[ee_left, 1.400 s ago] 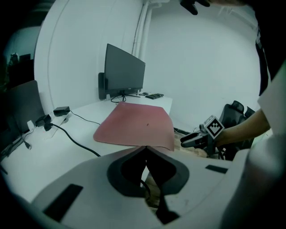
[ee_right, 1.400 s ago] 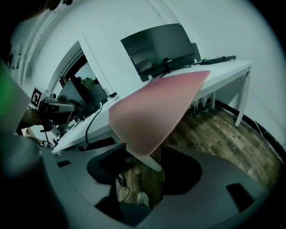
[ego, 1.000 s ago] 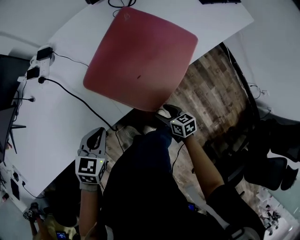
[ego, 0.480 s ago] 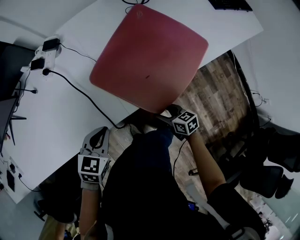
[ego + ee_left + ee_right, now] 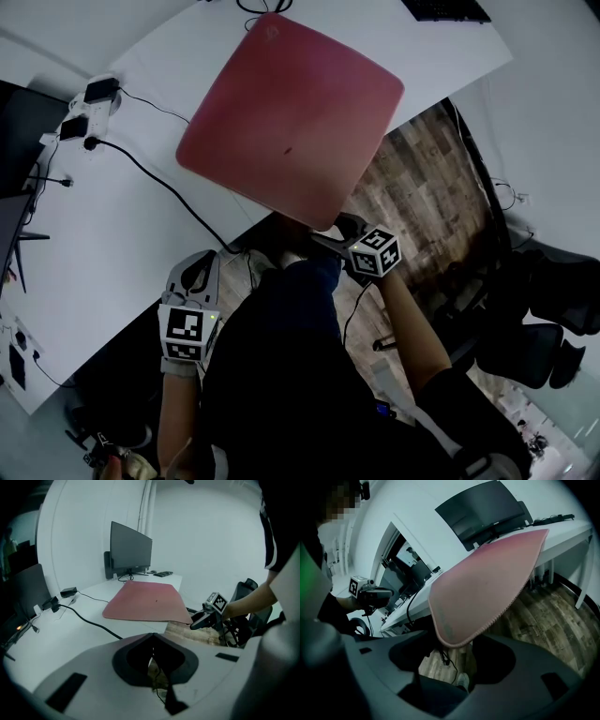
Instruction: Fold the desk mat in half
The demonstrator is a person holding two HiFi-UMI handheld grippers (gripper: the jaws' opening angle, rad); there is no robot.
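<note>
White desk point(image 5: 112, 244) filled the left of the head view, and the pink desk mat point(image 5: 291, 112) lay at upper centre, its near corner hanging over the desk edge. Our right gripper point(image 5: 330, 236) was at that corner. Our left gripper point(image 5: 195, 270) hung at lower left, well apart from the mat. A black cable point(image 5: 159, 189) ran beside the mat.

In the left gripper view the jaws met on nothing, and a monitor point(image 5: 130, 550) stood behind the mat.

In the right gripper view the jaws stood apart around the mat's corner. We judged we should close firmly, then carry the corner over evenly, clear of cable and monitor.
</note>
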